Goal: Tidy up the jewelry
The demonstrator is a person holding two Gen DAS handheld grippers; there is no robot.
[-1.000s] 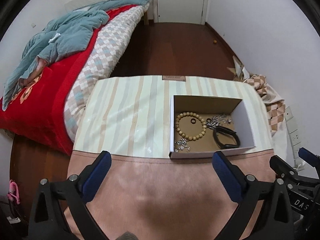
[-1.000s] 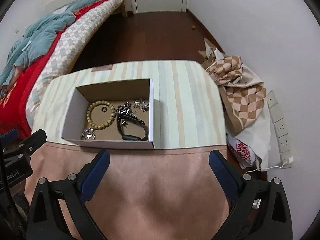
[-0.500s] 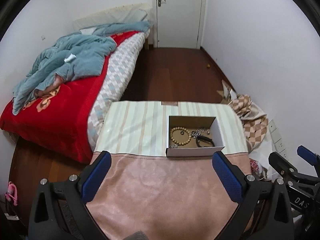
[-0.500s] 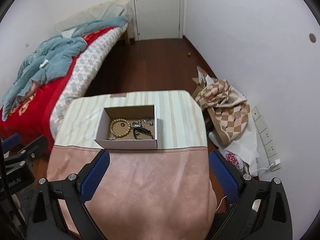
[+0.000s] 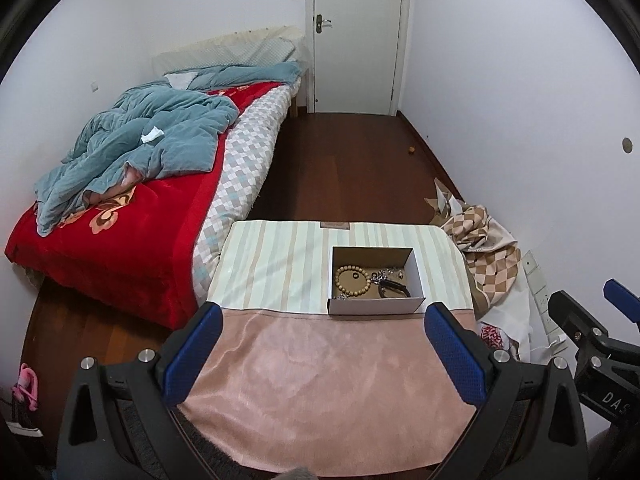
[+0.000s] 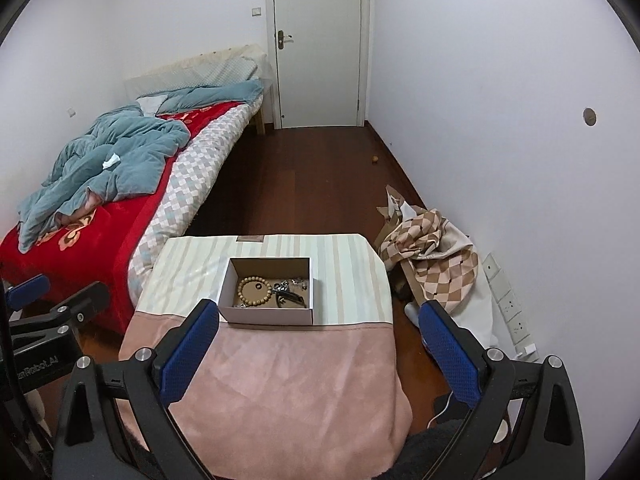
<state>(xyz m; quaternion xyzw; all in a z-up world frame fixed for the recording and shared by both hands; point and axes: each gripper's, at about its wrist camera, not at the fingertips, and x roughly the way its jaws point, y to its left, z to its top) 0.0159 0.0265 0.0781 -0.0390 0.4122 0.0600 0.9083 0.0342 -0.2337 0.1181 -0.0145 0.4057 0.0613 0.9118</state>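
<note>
Inside the box (image 5: 376, 306), one bead bracelet (image 5: 353, 280) and one black band (image 5: 394, 290) showed; silver pieces blurred together. Left gripper (image 5: 320, 356) and right gripper (image 6: 318, 354) stood spread, empty.

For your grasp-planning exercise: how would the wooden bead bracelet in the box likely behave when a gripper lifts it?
The bead bracelet is probably floppy: separate round beads strung in a loop, so it would sag. It looks light. The smooth beads may slip between flat pads.

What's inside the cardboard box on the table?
The box holds a wooden bead bracelet, a black band and silver chain pieces; the front wall hides the nearest strip.
</note>
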